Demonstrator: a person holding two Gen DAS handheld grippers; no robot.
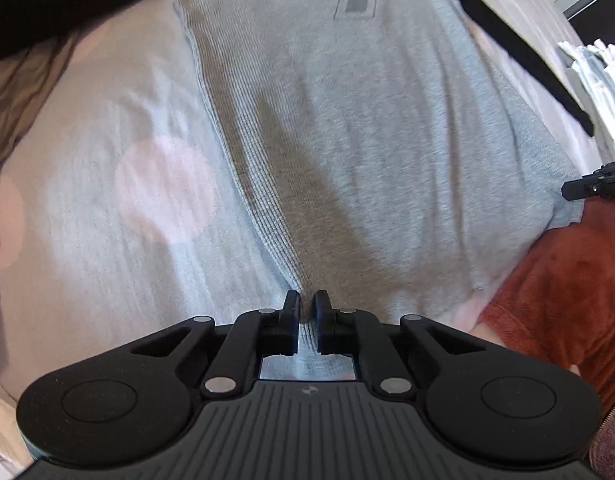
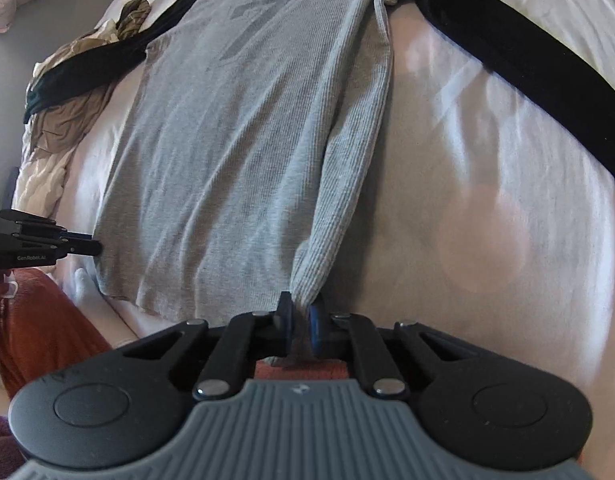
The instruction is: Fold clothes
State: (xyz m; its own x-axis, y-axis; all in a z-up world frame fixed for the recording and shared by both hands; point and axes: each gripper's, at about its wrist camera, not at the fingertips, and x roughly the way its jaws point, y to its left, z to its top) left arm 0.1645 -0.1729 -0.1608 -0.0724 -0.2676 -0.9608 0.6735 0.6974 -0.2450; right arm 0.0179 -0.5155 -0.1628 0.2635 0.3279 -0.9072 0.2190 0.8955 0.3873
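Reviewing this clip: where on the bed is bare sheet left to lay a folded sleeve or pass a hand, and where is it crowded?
Bare sheet lies between the grey shirt and its black sleeve. On the other side, a patch lies between the shirt's edge and the brown clothes. It is crowded near the rust-coloured fabric and the white stack.

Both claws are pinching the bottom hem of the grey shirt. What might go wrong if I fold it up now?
1. The left claw and right claw each hold only a small bunch of the grey shirt, so the hem may slip out.
2. The black sleeves lie spread wide on the bed sheet; they could stay out and spoil the fold.
3. The fabric shows wrinkles that might get folded in.
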